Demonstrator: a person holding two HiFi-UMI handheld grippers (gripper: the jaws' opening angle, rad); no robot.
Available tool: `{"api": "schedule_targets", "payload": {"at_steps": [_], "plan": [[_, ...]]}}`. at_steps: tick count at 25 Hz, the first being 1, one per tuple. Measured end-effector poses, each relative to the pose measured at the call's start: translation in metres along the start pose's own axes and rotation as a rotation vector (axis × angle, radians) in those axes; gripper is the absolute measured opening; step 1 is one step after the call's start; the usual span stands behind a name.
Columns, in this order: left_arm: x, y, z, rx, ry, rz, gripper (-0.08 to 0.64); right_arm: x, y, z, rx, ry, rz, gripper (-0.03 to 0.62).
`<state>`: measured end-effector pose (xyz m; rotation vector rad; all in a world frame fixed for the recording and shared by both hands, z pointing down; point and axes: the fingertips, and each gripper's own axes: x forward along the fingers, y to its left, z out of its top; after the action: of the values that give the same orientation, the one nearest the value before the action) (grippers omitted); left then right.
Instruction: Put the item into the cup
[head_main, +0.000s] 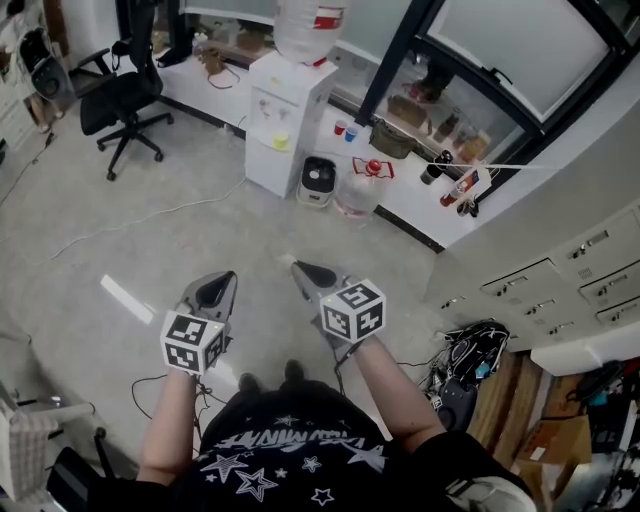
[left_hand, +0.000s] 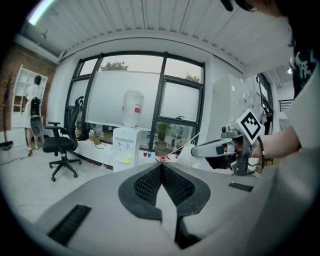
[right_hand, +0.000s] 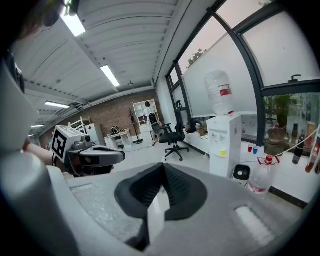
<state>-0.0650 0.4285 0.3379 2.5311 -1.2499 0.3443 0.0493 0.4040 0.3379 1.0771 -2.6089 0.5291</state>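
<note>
Two small cups, one red (head_main: 340, 128) and one blue (head_main: 351, 133), stand on the low white ledge (head_main: 420, 205) under the window, far ahead of me. The gripper views show them too: red cup (left_hand: 145, 154), blue cup (right_hand: 255, 149). My left gripper (head_main: 222, 280) and right gripper (head_main: 300, 268) are held side by side at waist height above the floor. On the left gripper (left_hand: 161, 167) the ribbed jaws meet with nothing between them. The right gripper (right_hand: 162, 169) is likewise shut and empty. Neither is near the cups.
A white water dispenser (head_main: 285, 120) stands left of the cups, with a small black-and-white appliance (head_main: 318, 180) and a big water bottle (head_main: 358, 190) on the floor beside it. An office chair (head_main: 120, 95) is far left. Drawer cabinets (head_main: 560, 290) and tangled cables (head_main: 470, 355) lie right.
</note>
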Motion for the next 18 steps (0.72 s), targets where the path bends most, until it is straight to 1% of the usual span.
{"api": "schedule_targets", "payload": {"at_steps": [1,6,10,15,18], "plan": [[-0.002,0.000,0.001,0.007,0.001,-0.012,0.005,0.002,0.004,0.000,-0.006,0.000,0.002,0.000],[-0.008,0.008,-0.001,-0.014,-0.005,-0.041,0.005,0.018,0.023,-0.008,-0.019,0.023,0.003,0.001],[-0.014,0.020,-0.012,-0.035,0.008,-0.061,0.006,0.027,0.031,-0.020,-0.002,0.050,-0.028,0.001],[-0.012,0.032,-0.015,-0.059,0.012,-0.077,0.005,0.031,0.028,-0.030,0.046,0.068,-0.060,0.002],[-0.004,0.035,-0.016,-0.061,0.014,-0.075,0.005,0.032,0.014,-0.038,0.061,0.086,-0.070,0.002]]}}
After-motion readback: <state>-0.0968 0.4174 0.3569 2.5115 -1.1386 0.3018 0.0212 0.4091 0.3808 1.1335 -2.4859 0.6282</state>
